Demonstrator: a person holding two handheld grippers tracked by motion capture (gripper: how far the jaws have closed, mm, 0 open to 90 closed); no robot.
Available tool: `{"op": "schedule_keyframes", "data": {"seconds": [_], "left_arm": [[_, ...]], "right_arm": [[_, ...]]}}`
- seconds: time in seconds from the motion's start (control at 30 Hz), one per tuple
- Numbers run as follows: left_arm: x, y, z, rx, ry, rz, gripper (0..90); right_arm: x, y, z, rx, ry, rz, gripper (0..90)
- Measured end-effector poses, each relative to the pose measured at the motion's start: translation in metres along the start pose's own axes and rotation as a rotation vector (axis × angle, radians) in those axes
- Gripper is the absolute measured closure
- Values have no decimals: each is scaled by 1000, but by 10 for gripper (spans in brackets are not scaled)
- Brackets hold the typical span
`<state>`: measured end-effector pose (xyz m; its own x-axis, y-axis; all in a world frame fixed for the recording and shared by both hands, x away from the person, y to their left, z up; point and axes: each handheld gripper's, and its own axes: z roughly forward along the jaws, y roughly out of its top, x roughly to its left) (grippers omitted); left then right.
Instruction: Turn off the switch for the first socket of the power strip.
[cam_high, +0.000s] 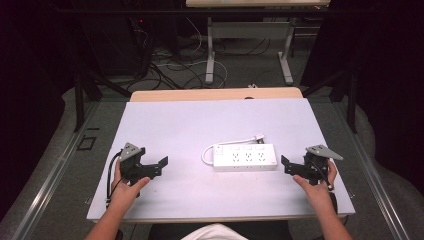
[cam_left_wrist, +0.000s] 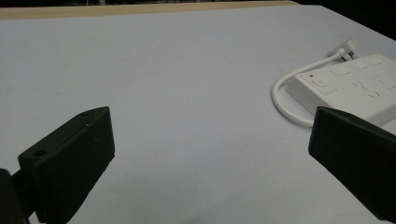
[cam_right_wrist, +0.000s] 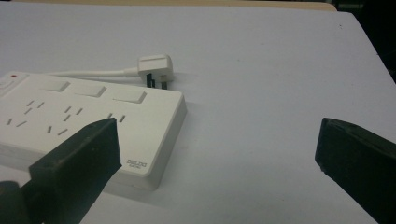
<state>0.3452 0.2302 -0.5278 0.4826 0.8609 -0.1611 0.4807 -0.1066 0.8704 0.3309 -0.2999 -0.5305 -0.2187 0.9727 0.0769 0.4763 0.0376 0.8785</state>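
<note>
Two grippers rest spread wide and empty near the table's (cam_high: 165, 120) front edge: left gripper (cam_high: 161, 165), right gripper (cam_high: 286, 164). Between them lies the white power strip (cam_high: 245, 157), its plug (cam_high: 259, 136) behind it.

1 white power strip (cam_high: 245, 157), 1 plug (cam_high: 259, 136), 2 grippers, 1 table (cam_high: 170, 120)

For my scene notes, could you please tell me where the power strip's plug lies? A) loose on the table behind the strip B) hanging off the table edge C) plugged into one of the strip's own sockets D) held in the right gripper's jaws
A: the plug lies on the table just behind the power strip, its cord curving round from the switch end.
</note>
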Motion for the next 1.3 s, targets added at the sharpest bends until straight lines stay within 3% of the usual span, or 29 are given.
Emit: {"op": "schedule_keyframes", "data": {"seconds": [0.57, 0.8, 1.03, 1.3], "left_arm": [[5, 0, -3, -5, 91, -7, 3], [7, 0, -3, -3, 129, -11, 3], [6, 0, -2, 1, 143, -6, 3], [4, -1, 0, 18, 165, 2, 16]], "right_arm": [[12, 1, 0, 30, -36, -46, 0], [19, 5, -1, 39, -52, -60, 65], [26, 9, -1, 54, -23, -61, 151], [35, 17, 0, 58, 10, -120, 263]]}}
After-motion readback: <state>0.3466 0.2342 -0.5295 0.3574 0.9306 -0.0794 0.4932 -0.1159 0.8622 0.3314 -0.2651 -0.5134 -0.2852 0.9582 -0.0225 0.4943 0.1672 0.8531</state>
